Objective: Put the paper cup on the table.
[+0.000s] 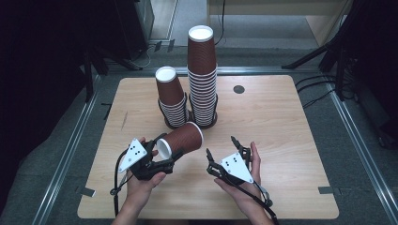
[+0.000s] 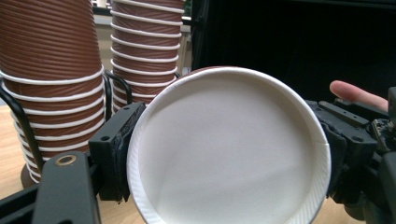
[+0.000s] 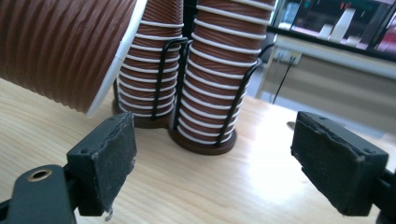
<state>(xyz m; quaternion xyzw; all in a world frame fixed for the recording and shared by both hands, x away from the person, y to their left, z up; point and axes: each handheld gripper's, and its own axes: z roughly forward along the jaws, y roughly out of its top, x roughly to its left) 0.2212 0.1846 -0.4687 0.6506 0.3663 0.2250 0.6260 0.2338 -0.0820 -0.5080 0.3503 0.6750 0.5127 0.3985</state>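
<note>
One gripper (image 1: 174,157) clamps a cup (image 1: 180,139); the other gripper (image 1: 221,151) gapes empty.

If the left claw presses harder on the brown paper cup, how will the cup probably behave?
The single cup looks like thin ribbed paper, so it probably dents easily. Being empty, it is likely very light. The left claw grips it near the base; if released, its tapered shape would probably roll in a curve.
</note>
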